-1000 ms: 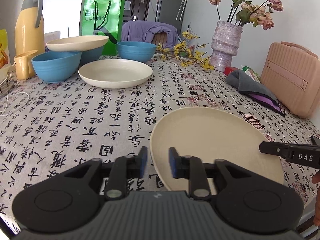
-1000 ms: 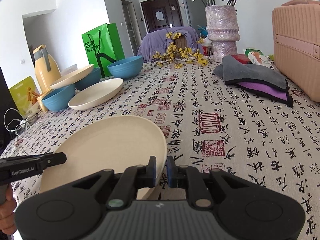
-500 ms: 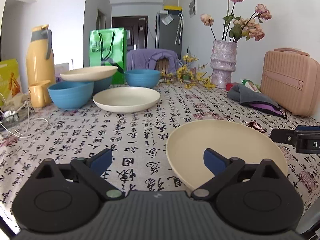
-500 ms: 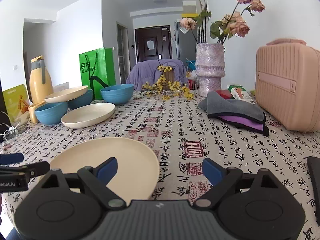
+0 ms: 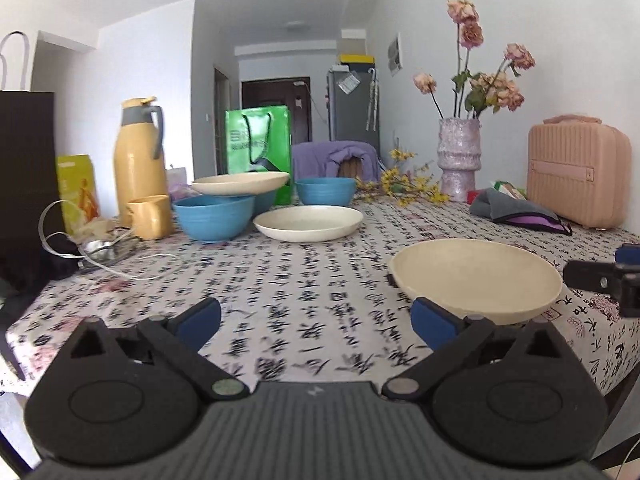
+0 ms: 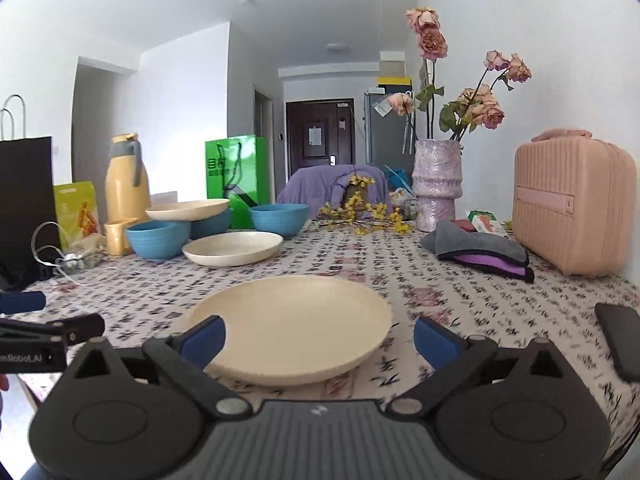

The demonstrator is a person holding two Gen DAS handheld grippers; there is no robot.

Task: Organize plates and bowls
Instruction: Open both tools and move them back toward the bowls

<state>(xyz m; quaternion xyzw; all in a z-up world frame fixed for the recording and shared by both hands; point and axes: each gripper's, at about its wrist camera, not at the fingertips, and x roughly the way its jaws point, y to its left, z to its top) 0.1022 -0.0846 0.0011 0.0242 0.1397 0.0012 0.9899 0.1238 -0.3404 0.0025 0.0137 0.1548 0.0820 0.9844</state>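
Note:
A cream plate (image 5: 476, 276) (image 6: 292, 324) lies flat on the patterned tablecloth near the front edge. My left gripper (image 5: 316, 320) is open and empty, just left of the plate. My right gripper (image 6: 318, 338) is open and empty, low at the plate's near rim. Farther back lie a second cream plate (image 5: 308, 222) (image 6: 232, 247), a third cream plate (image 5: 240, 182) (image 6: 188, 209) resting on a blue bowl, and two more blue bowls (image 5: 214, 216) (image 5: 325, 191).
At the back left stand a yellow thermos (image 5: 138, 156), a yellow cup (image 5: 150, 216), a green bag (image 5: 258, 148) and loose cables (image 5: 96, 248). A flower vase (image 6: 436, 184), folded cloths (image 6: 480, 248), a pink case (image 6: 572, 204) and a black phone (image 6: 620, 338) are on the right.
Both grippers opened and let go of the near plate, which now lies flat on the table. Both have pulled back and lowered toward the table's front edge.

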